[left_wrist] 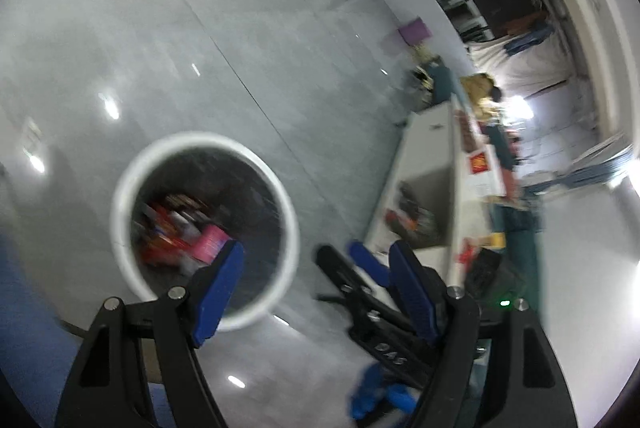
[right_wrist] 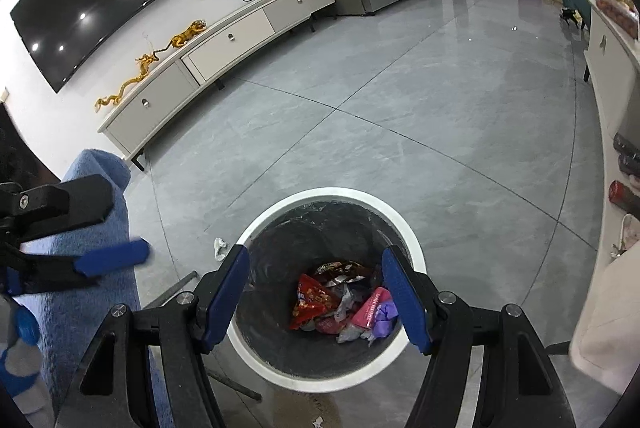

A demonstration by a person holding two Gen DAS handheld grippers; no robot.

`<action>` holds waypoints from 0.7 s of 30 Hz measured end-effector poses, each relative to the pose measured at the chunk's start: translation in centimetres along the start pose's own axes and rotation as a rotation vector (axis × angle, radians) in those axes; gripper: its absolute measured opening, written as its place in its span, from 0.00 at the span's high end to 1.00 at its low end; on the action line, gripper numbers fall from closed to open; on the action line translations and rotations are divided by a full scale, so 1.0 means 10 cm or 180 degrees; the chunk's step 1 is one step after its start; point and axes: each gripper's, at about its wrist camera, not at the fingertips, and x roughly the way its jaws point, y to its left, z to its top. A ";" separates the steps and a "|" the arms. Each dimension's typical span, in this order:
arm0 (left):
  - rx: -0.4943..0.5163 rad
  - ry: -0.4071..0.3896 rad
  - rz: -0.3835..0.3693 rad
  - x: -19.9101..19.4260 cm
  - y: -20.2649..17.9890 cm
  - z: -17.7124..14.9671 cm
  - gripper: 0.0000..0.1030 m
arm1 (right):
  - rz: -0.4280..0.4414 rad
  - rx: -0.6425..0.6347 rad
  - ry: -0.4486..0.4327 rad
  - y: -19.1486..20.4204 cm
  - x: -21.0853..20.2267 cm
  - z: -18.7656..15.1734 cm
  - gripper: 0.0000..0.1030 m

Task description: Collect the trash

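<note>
My right tongs [right_wrist: 326,302] hang over the bin [right_wrist: 416,252], tilted down into it, and their blue pads [right_wrist: 226,294] are spread apart with nothing between them; the bin's white rim shows on either side of the gap. Straight below the tips, at the bottom of the dark liner, lies the trash [right_wrist: 344,302]: a red wrapper, a pink packet to its right, some silvery and purple scraps around them. Just left of these tongs, on the grey floor [right_wrist: 400,108] beside the bin, sits one small crumpled white scrap [right_wrist: 220,248], outside the rim. Further left, my left tongs reach in from the edge, in front of a blue cloth [right_wrist: 96,308]. In their own view, which is blurred, my left tongs [left_wrist: 316,288] are also spread and empty. The bin [left_wrist: 124,188] stands ahead and to their left, with the left pad [left_wrist: 218,292] crossing its near rim, and the red and pink trash [left_wrist: 180,236] shows inside it. My right tongs [left_wrist: 374,266] show between their two pads, low and close. Ahead and to the right of them stands a white cabinet [left_wrist: 424,148] with clutter on top.
</note>
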 end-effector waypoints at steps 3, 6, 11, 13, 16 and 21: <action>0.0290 -0.0348 0.0390 -0.31 -0.16 -0.14 0.28 | -0.0040 -0.0085 -0.0024 0.11 -0.11 -0.04 0.35; 0.0478 -0.0691 0.0691 -0.67 -0.26 -0.34 0.28 | -0.0036 -0.0205 -0.0066 0.25 -0.25 -0.09 0.35; 0.0569 -0.1261 0.1133 -1.28 -0.29 -0.73 0.28 | 0.0012 -0.0498 -0.0199 0.66 -0.55 -0.19 0.35; 0.0556 -0.1443 0.1393 -1.49 -0.29 -0.89 0.28 | 0.0051 -0.0607 -0.0266 0.84 -0.70 -0.25 0.31; 0.0507 -0.1653 0.1727 -1.81 -0.25 -1.13 0.28 | 0.0118 -0.0749 -0.0349 1.06 -0.87 -0.34 0.29; 0.0400 -0.1990 0.2230 -2.32 -0.22 -1.56 0.28 | 0.0201 -0.0969 -0.0500 1.44 -1.17 -0.50 0.23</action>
